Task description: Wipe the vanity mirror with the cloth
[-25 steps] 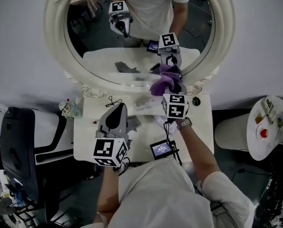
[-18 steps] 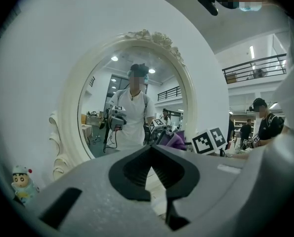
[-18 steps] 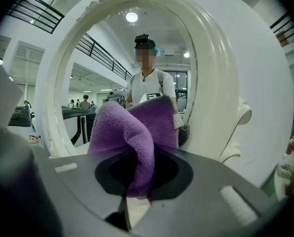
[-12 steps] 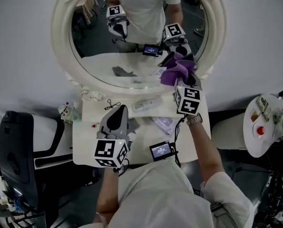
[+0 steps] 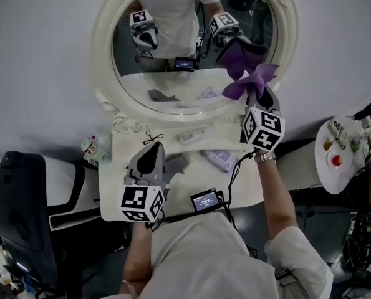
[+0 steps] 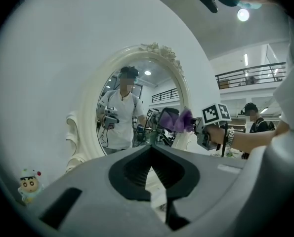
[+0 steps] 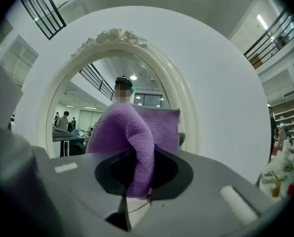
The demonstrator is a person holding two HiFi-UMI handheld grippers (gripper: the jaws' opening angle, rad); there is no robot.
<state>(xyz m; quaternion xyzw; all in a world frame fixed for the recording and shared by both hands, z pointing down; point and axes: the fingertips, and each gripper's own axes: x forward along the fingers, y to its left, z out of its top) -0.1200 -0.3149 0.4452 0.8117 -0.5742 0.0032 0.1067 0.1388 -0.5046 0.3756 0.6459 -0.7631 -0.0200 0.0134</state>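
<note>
Right tongs: up at the glass, the right tongs (image 5: 259, 95) are clenched on the purple cloth (image 5: 250, 80). One fold is pinched between the jaws and the rest bunches out ahead, so fabric rather than plastic meets the mirror.
Cloth: at the right edge of the vanity mirror (image 5: 173, 73), low on the glass and close to the frame. It meets its own reflection there, so I judge it touching or very nearly; I can't swear to it.
Left tongs: the left tongs (image 5: 151, 149) are clenched on nothing, low over the tabletop (image 5: 185, 189) near its front-left corner. Parked out of the wiping arm's way, I'd say.
Why the long reach: the mirror stands along the tabletop's back edge, so the right arm stretches across the whole top to get there.
Clutter on top: a white tube (image 5: 194, 134) lies near the back edge and a pale packet (image 5: 216, 161) mid-top beside the reaching arm. A small screen (image 5: 207, 199) sits at the front edge, its cable (image 5: 235, 170) running up towards the right tongs.
Off the top: a little figurine (image 5: 91, 147) sits by the left edge, and a round side table (image 5: 332, 189) stands well off to the right.
In the way: nothing sits between cloth and glass. The raised frame just beside the cloth is the snag to watch, and a low sweep could drag the cable across the packet.
</note>
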